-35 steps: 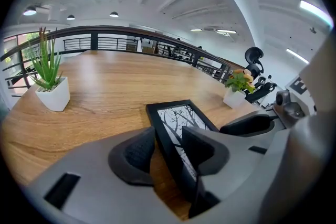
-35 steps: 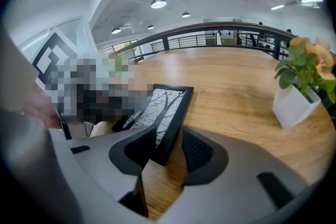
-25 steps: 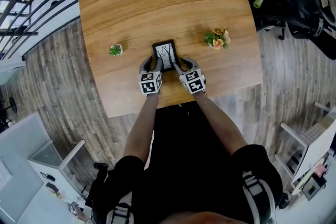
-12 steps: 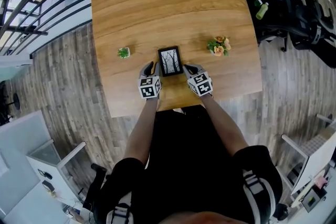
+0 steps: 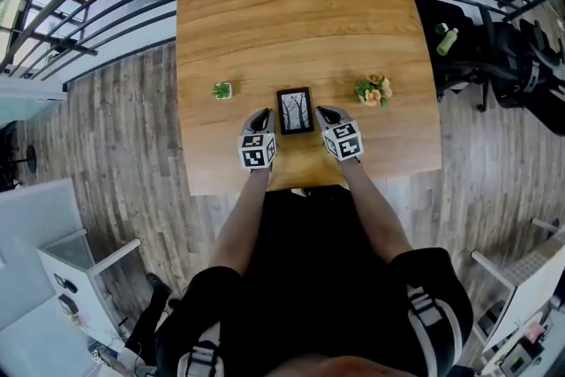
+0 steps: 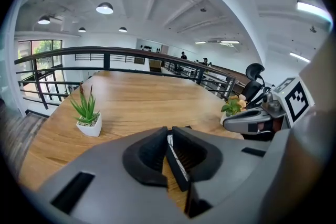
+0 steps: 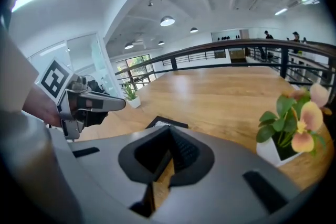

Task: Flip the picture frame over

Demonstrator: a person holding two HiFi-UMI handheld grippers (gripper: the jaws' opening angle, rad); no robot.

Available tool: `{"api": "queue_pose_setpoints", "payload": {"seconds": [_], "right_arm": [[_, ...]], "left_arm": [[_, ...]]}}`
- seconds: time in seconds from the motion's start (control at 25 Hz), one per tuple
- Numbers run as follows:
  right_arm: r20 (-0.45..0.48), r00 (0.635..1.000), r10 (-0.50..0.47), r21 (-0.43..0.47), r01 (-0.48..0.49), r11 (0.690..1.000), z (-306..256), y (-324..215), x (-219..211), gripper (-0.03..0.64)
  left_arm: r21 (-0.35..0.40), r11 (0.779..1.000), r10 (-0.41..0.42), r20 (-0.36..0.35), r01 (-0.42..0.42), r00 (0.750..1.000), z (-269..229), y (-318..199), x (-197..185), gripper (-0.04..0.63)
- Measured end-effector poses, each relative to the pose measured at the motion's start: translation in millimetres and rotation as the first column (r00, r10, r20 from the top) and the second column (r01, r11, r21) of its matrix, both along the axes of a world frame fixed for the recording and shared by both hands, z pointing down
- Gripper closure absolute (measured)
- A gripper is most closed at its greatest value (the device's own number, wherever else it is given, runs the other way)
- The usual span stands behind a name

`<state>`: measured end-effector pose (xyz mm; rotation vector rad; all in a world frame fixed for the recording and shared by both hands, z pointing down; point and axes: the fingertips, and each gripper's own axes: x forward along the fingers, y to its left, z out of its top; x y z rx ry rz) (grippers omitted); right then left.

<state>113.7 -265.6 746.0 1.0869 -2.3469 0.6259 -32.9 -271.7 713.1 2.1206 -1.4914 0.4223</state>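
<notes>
Head view: picture frame lies face-up between left tool, jaws just closing, and right tool, both together, empty.

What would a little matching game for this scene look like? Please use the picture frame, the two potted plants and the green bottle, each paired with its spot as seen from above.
Things:
1. picture frame
2. spiky green plant
3. potted flowers
4. green bottle

Places:
A. off the table, out to its right
B. on the table, left of the frame
C. on the table, between the two plants
D. on the table, right of the frame

Pairs: 1-C, 2-B, 3-D, 4-A
</notes>
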Motion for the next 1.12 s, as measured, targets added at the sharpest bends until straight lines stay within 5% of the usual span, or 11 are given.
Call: {"api": "queue_pose_setpoints", "payload": {"seconds": [0.52,1.12], "right_arm": [[0.027,0.999,-0.044,0.113,0.041,0.993,-47,-26,1,0.609],[0.023,0.998,-0.058,0.123,0.055,0.991,-54,-26,3,0.609]], "left_arm": [[0.098,0.994,-0.053,0.016,0.051,0.998,-47,-3,-26,0.549],[0.128,0.990,-0.055,-0.002,0.054,0.999,-61,4,-26,0.549]]}}
